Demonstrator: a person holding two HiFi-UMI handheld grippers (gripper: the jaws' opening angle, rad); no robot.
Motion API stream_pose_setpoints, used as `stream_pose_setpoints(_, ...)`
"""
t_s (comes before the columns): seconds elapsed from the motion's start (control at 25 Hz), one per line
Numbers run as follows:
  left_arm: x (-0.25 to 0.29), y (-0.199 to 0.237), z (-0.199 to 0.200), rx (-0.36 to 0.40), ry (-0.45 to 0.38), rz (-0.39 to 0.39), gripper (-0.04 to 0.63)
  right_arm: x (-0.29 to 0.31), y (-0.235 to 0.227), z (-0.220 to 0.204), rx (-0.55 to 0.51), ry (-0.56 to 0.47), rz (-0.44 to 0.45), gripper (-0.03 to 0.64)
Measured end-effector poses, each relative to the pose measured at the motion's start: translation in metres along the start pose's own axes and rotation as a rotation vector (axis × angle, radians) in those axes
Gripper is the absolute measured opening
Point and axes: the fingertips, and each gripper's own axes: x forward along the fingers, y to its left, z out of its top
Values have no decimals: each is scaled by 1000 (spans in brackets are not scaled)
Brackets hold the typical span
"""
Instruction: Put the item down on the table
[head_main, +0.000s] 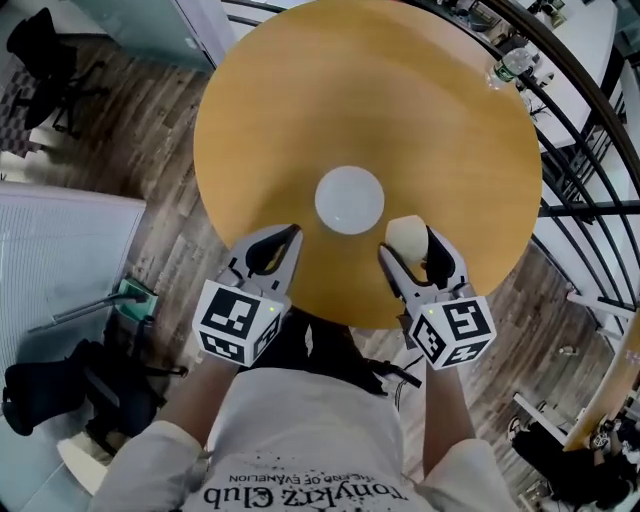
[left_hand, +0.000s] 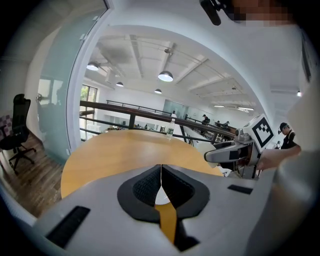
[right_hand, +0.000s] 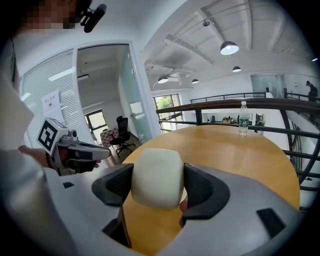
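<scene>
A cream rounded block (right_hand: 156, 177) sits squeezed between the black pads of my right gripper (right_hand: 157, 186), which is shut on it. In the head view the same cream block (head_main: 404, 238) hangs over the near right part of the round wooden table (head_main: 420, 110), held by the right gripper (head_main: 412, 252). My left gripper (head_main: 276, 246) hovers over the table's near left edge, jaws closed together with nothing between them. In the left gripper view its pads (left_hand: 149, 189) meet along a thin seam, and the right gripper (left_hand: 235, 150) shows off to the right.
A white round plate (head_main: 349, 199) lies in the middle of the table, between and just beyond the two grippers. A water bottle (head_main: 505, 70) stands at the far right rim. A dark railing (head_main: 585, 130) runs close behind the table. An office chair (head_main: 40, 60) stands far left.
</scene>
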Motion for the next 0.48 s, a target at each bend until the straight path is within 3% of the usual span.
stream_pose_setpoints(0.48, 39, 29, -33, -21, 79, 3, 25, 80, -22, -38, 15, 113, 6, 327)
